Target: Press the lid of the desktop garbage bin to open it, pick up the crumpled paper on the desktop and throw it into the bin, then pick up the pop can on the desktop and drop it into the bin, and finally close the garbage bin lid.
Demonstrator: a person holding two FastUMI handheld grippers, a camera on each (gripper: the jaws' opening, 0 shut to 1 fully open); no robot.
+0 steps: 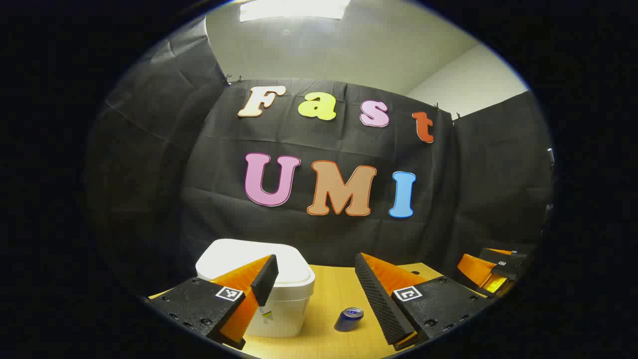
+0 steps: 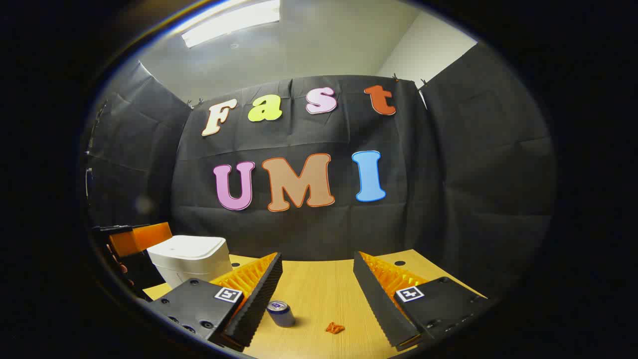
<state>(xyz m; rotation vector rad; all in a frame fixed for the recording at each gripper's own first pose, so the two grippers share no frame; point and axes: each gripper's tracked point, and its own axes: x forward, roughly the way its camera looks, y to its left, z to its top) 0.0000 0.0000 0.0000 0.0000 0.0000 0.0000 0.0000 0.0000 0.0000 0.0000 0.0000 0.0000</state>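
Note:
The white desktop bin (image 1: 279, 291) stands on the wooden table (image 1: 334, 289) with its lid (image 1: 234, 257) down; my left gripper (image 1: 316, 264) hovers open just before it, one finger overlapping the bin's front. A blue pop can (image 1: 349, 319) stands to the right of the bin, low between my fingers. In the right gripper view the bin (image 2: 189, 259) is at the left, the can (image 2: 280, 313) stands near my left finger, and a small orange crumpled paper (image 2: 335, 327) lies to its right. My right gripper (image 2: 317, 259) is open above them, holding nothing.
The right gripper (image 1: 491, 274) appears at the far right of the left gripper view; the left gripper (image 2: 134, 239) appears beside the bin in the right gripper view. The black cloth wall closes off the table's far edge. Small round holes (image 2: 399, 263) mark the tabletop.

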